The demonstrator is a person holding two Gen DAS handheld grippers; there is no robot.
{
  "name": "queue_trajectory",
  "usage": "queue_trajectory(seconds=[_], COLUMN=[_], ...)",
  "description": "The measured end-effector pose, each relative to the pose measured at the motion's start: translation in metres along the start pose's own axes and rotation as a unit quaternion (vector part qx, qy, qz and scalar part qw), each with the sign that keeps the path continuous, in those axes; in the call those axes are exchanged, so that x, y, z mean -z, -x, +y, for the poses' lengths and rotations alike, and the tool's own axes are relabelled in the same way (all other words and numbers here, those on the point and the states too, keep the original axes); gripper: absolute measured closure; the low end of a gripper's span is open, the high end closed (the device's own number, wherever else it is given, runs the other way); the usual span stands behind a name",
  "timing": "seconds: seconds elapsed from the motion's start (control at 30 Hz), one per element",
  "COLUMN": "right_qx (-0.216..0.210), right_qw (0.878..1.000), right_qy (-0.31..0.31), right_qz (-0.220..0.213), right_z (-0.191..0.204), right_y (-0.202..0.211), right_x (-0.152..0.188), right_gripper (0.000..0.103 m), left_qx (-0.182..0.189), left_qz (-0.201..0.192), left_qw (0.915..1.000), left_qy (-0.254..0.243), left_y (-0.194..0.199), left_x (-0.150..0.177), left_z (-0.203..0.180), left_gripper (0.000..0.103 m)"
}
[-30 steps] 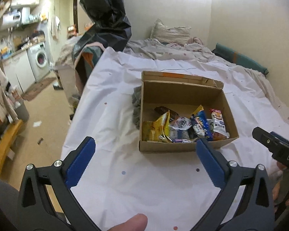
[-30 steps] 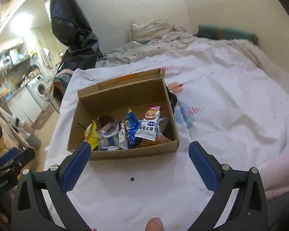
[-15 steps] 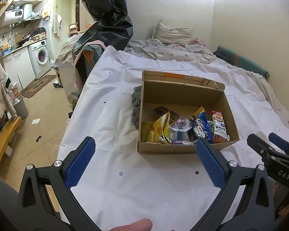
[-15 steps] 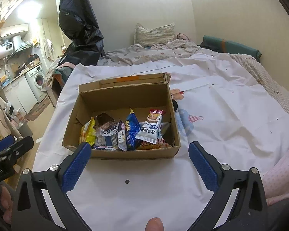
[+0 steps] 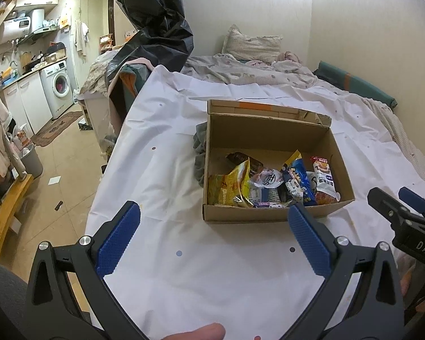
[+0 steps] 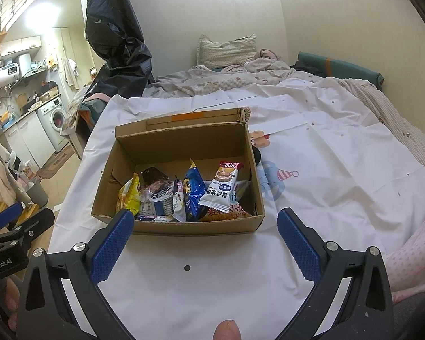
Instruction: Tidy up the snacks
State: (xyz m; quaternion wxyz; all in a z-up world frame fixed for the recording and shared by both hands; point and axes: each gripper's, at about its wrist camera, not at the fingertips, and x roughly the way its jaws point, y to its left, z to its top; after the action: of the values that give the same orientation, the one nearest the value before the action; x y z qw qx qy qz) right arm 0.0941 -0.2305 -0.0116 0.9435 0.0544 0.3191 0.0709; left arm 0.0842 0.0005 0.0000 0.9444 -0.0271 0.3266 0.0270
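Sitting in the middle of both wrist views, the cardboard box rests on the white sheet and holds a loose heap of snack packets along its near wall. The left gripper and the right gripper both hang short of the box at the bottom of their frames — jaws spread wide, nothing between the blue pads. In the right view the white rice-cake packet stands propped in the right part of the box, the blue foil packet just left of it, the yellow packet at the far left of the heap. All look like light, air-filled film pouches: soft, crinkly, likely slippery, with contents that could crush under a hard squeeze. My judgement is that the crimped top seal of an upright packet — the white one's red end is most exposed — gives the flattest, safest place to pinch, rather than the puffed middle
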Motion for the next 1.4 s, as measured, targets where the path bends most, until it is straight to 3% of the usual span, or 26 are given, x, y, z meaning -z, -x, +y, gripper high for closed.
queue_trajectory(seconds=[1.4], right_qx=[0.004], right_qw=[1.000], right_qy=[0.000], right_qz=[0.001], right_z=[-0.0034], right_y=[0.0002], right_x=[-0.0001], right_gripper=[0.000], left_qx=[0.006], left_qz=[0.008], left_qw=[0.9999], left_qy=[0.009], left_y=[0.0002], left_x=[-0.0013], left_z=[0.0026], left_gripper=[0.000])
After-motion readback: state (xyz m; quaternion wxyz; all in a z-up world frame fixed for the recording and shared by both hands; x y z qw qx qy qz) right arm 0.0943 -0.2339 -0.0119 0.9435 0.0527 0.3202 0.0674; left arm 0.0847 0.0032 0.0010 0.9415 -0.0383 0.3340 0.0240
